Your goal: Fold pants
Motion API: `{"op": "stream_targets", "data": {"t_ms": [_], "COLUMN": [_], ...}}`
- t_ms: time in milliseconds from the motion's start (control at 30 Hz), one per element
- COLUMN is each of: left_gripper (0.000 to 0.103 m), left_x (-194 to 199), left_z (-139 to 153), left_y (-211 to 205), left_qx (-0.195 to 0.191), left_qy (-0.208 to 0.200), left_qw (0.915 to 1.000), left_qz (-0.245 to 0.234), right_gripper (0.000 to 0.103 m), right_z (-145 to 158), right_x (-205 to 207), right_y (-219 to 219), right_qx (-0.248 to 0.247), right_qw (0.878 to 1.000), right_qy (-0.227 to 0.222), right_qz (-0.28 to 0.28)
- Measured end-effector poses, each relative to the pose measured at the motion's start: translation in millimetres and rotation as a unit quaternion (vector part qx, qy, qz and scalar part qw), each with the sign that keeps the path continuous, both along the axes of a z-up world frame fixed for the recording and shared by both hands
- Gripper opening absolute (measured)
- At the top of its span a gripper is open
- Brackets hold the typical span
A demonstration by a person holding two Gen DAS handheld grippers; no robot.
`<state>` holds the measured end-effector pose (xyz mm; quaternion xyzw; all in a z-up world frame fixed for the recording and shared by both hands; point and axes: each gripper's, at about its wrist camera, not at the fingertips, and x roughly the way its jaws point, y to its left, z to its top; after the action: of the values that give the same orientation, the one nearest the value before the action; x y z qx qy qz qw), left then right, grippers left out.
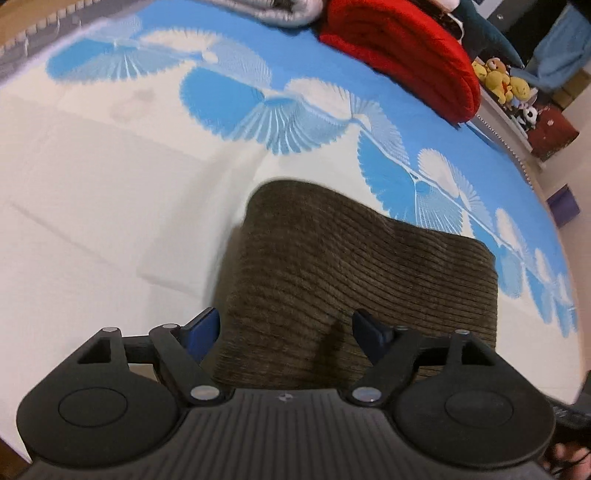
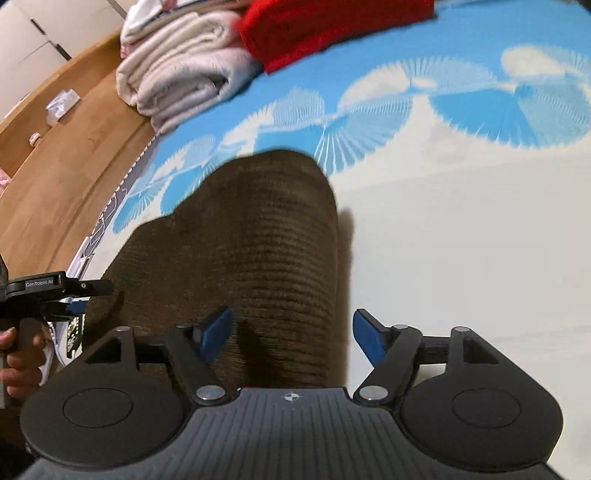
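Lighting: soft, even, indoor; your views bow at the edges, far bedding [image 2: 177, 74] smeared, perhaps motion blur.

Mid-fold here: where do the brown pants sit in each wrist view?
Left wrist: brown pants fill the lower centre, reaching right, ahead of the open jaws.
Right wrist: pants sit centre, spreading lower left.
Shared landmark: red blanket, at top right in the left view, top centre in the right.
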<state>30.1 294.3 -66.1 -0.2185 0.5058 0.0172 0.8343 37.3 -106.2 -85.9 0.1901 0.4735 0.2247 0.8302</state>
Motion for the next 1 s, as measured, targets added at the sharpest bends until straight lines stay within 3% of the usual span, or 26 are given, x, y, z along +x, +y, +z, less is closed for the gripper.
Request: {"op": "stream_targets", "data": {"t_ms": [100,233,367,400,467,567,600,667,833,1000], "left_gripper": [0.089,0.09,0.09,0.087,0.079,0.056,0.047,0.038,0.037,0.037], "left_x": [9.8,20.9,30.3,33.3,36.6,37.4,38.5,38.2,38.9,52.6], "left_z": [-16.2,-32.2,-40.5,-40.6,-36.5,-25.8,-20.5,-9.6,9.7,22.6], "left_y": [-1.6,1.2,-9.6,-13.6,-21.2,-35.1,-40.9,-49.6,-91.8,-158.7], "left_qx": [0.008,-0.04,-0.045,-0.04,-0.02,0.013,0.021,0.02,0.011,-0.024], "left_qy": [0.026,0.036,0.048,0.051,0.048,0.042,0.036,0.025,0.001,-0.021], "left_qw": [0.9996,0.9985,0.9978,0.9978,0.9984,0.9983,0.9981,0.9983,0.9978,0.9946], "left_qz": [-0.003,0.0,-0.009,-0.013,-0.024,-0.039,-0.045,-0.048,-0.065,-0.099], "right_gripper": [0.075,0.081,0.082,0.08,0.062,0.04,0.038,0.035,0.033,0.033], "right_z": [-8.1,-17.5,-21.0,-20.9,-19.1,-9.0,-3.5,12.3,57.4,93.2], "right_x": [4.1,10.6,15.2,16.1,17.0,16.4,15.2,11.0,1.9,-1.7], "right_y": [6.7,18.8,29.7,32.1,36.1,39.7,39.8,38.8,17.7,-40.7], "right_qx": [0.007,0.013,0.004,0.0,-0.007,-0.016,-0.016,-0.015,0.008,-0.013], "right_qw": [1.0,0.999,0.999,0.999,0.999,0.999,0.999,0.999,0.998,0.999], "right_qy": [0.025,0.044,0.044,0.043,0.038,0.019,0.007,-0.016,-0.044,-0.05], "right_qz": [0.006,0.017,0.028,0.03,0.037,0.043,0.043,0.04,0.034,0.013]}}
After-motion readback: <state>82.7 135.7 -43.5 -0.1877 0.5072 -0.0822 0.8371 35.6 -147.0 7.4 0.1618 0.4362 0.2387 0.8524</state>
